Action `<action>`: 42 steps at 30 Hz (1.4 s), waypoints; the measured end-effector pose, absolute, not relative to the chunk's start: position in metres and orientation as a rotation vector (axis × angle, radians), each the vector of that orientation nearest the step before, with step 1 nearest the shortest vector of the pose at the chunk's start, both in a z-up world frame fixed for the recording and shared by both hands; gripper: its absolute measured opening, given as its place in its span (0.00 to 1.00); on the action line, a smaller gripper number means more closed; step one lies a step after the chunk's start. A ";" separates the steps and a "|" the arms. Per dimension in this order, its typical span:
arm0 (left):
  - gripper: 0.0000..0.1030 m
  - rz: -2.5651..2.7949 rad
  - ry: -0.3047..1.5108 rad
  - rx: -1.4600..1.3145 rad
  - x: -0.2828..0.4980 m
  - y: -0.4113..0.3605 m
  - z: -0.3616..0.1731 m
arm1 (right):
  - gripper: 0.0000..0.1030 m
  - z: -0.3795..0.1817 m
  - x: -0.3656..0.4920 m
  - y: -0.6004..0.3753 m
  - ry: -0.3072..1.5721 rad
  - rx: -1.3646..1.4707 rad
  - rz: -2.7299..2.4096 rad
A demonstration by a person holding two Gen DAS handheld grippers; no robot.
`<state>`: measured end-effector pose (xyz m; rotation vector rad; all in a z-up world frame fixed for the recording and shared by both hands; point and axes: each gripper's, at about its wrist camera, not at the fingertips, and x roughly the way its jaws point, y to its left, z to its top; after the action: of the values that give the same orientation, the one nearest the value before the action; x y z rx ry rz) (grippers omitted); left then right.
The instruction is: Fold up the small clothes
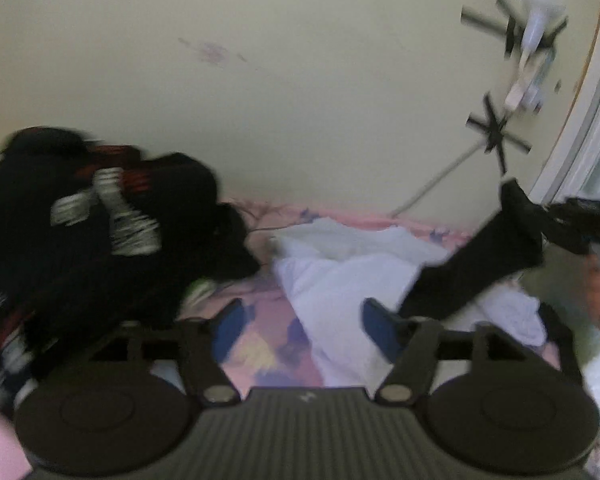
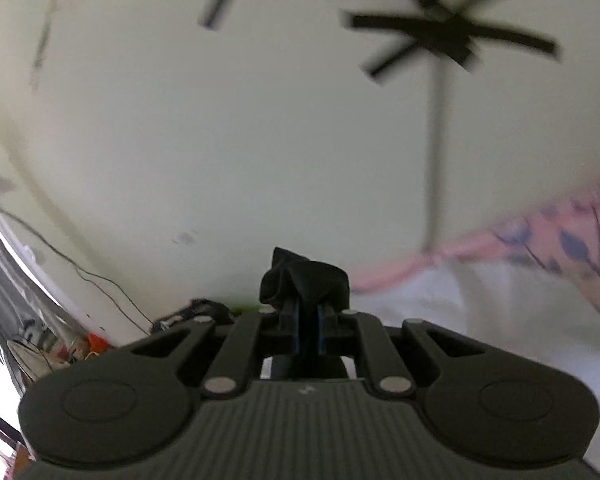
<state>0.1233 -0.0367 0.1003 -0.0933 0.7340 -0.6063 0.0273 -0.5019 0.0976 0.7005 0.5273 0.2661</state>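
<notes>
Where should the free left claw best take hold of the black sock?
Probably its loose lower end, coming from above: the right claw pinches the top, so the black sock hangs slanted over the white cloth, near the open left claw.

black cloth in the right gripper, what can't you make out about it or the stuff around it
- Black cloth, right wrist view: only a bunched tip shows past the right gripper; the rest is hidden behind the fingers, so the garment type is unclear.
- Same cloth, left wrist view: motion blur hides its shape, and the right edge cuts off the gripper holding it.
- Dark pile, left wrist view: blurred, separate pieces cannot be counted.
- White cloth: partly covered, outline unclear.
</notes>
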 end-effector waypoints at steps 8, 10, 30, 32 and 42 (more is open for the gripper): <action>0.12 -0.610 0.953 -0.005 0.213 -0.138 0.034 | 0.04 0.061 0.039 -0.513 0.570 0.736 0.298; 0.07 -0.580 0.909 0.018 0.217 -0.138 0.036 | 0.04 0.065 0.041 -0.504 0.545 0.736 0.305; 0.34 -0.462 0.578 -0.084 0.175 -0.090 0.074 | 0.47 0.034 0.040 -0.466 0.549 0.490 0.057; 0.34 -0.495 0.597 -0.063 0.174 -0.107 0.063 | 0.40 0.028 0.049 -0.442 0.599 0.460 0.134; 0.39 -0.548 0.736 -0.029 0.192 -0.115 -0.003 | 0.39 0.049 -0.038 -0.517 0.532 0.566 -0.236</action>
<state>0.1919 -0.1147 -0.0027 -0.0292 0.7357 -0.5479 -0.0382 -0.5165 0.0490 0.5657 0.5317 -0.2361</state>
